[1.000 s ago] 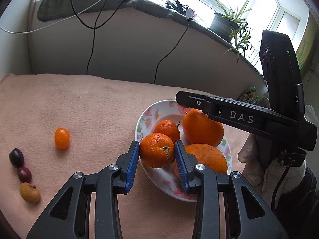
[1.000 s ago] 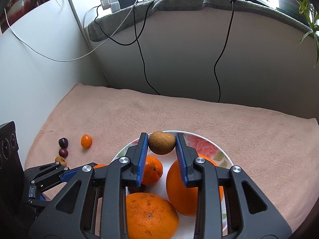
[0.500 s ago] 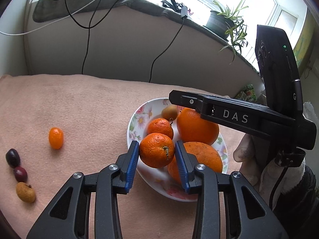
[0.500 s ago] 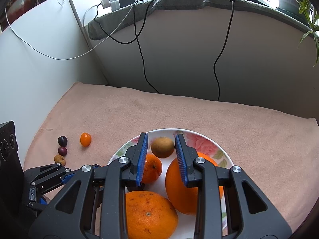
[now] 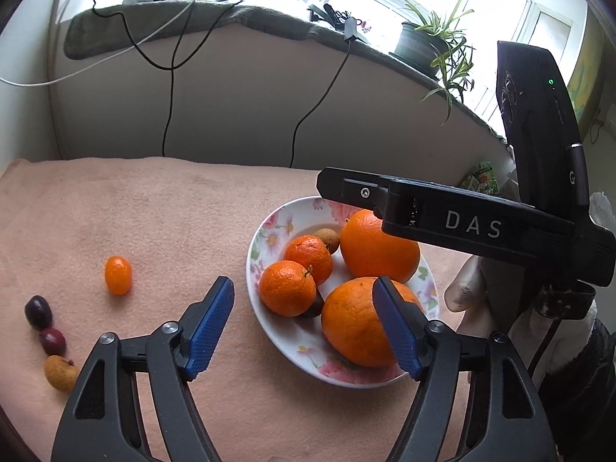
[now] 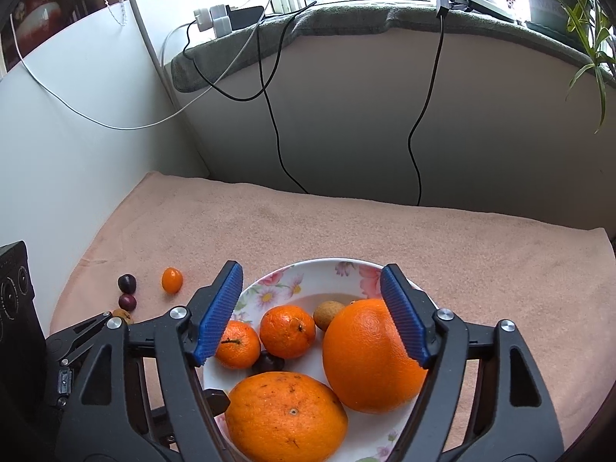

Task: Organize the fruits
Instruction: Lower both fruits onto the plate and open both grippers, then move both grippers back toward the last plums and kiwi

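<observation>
A flowered plate [image 5: 255, 248] on the pink cloth holds two big oranges [image 5: 379, 245], two mandarins, a brown longan [image 5: 328, 239] and a dark fruit. The nearer mandarin [image 5: 287, 288] lies in the plate just ahead of my left gripper [image 5: 302, 283], whose jaws are opening with no pad touching it. The jaws of my right gripper [image 6: 312, 267] are also opening above the plate [image 6: 319, 263], and the longan [image 6: 327, 313] lies free below them. A kumquat [image 5: 118, 280], two dark plums [image 5: 37, 312] and another longan [image 5: 59, 372] lie on the cloth at the left.
The right tool's black body [image 5: 462, 227] reaches over the plate's far side, with a gloved hand [image 5: 467, 296] behind it. A wall with hanging cables [image 6: 419, 123] closes the back. A potted plant [image 5: 423, 44] stands on the sill.
My left gripper has let go of the mandarin, which now rests in the plate. My right gripper dropped the longan into the plate and then spread its jaws wide.
</observation>
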